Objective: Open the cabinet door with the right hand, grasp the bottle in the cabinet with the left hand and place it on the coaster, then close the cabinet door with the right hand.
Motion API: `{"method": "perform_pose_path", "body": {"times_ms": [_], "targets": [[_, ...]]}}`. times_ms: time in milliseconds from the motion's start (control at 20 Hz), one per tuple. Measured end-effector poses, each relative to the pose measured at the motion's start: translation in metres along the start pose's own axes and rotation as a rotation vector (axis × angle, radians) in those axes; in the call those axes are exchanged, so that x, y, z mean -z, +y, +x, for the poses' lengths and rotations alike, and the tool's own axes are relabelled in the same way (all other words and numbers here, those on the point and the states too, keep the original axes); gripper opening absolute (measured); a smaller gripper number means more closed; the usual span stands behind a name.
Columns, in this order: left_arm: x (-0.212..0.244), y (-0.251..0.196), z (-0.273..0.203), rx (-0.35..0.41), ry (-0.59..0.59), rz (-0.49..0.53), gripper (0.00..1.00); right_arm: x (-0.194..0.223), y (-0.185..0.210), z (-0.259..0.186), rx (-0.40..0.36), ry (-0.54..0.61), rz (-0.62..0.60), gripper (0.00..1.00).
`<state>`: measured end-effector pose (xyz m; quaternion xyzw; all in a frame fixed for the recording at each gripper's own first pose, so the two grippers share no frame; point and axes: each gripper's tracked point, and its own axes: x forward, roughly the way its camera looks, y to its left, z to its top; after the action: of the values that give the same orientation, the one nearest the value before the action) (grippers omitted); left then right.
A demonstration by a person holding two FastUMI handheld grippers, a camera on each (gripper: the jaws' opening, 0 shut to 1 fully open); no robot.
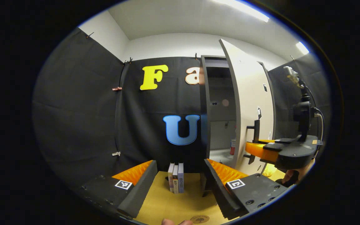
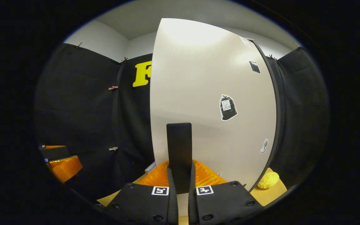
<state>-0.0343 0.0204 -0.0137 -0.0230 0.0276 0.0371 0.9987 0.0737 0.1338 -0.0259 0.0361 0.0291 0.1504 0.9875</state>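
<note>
left gripper (image 1: pixel 180 184): bottom of the left gripper view, fingers spread wide apart with nothing between them, hovering above the tabletop.
table (image 1: pixel 167 206): yellowish surface at the lower centre of the left gripper view, running back between the spread fingers.
coaster (image 1: pixel 199 219): round brownish disc lying flat on the table at the very bottom edge, just right of centre.
books (image 1: pixel 176 177): three standing upright side by side on the table, seen in the gap between the left fingers, in front of the black cloth.
right gripper (image 2: pixel 180 181): bottom centre of the right gripper view, fingers pressed together on the dark vertical door handle (image 2: pixel 179 150); also at the right of the left gripper view (image 1: pixel 255 147), with a hand under it.
cabinet door (image 2: pixel 211 109): pale panel filling the middle of the right gripper view, stickers on its right half; in the left gripper view (image 1: pixel 248 103) it stands swung partly open, right of centre.
bottle (image 1: pixel 232 147): small, upright, on the cabinet's lower shelf, glimpsed through the opening just left of the door edge; well apart from the coaster.
cabinet (image 1: pixel 214 93): tall dark-framed body, centre right of the left gripper view, interior open to view.
yellow object (image 2: pixel 268 180): lumpy, resting on the table at the lower right of the right gripper view, beside the door's bottom corner.
</note>
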Motion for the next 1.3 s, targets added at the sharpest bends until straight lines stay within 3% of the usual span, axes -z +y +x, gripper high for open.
{"method": "perform_pose_path", "body": {"times_ms": [400,600,800,1300], "targets": [[-0.009,-0.032,-0.001,0.040,-0.013,0.016,0.94,-0.010,-0.046,-0.075,0.021,0.006,0.015,0.16],[-0.011,-0.051,0.002,0.063,-0.020,0.021,0.94,-0.012,-0.076,-0.109,0.076,0.016,-0.029,0.16],[-0.014,-0.072,0.006,0.091,-0.030,0.017,0.94,-0.017,-0.111,-0.136,0.120,0.030,0.006,0.16],[-0.015,-0.118,0.013,0.155,-0.029,0.007,0.94,-0.022,-0.187,-0.179,0.259,0.029,-0.009,0.15]]}}
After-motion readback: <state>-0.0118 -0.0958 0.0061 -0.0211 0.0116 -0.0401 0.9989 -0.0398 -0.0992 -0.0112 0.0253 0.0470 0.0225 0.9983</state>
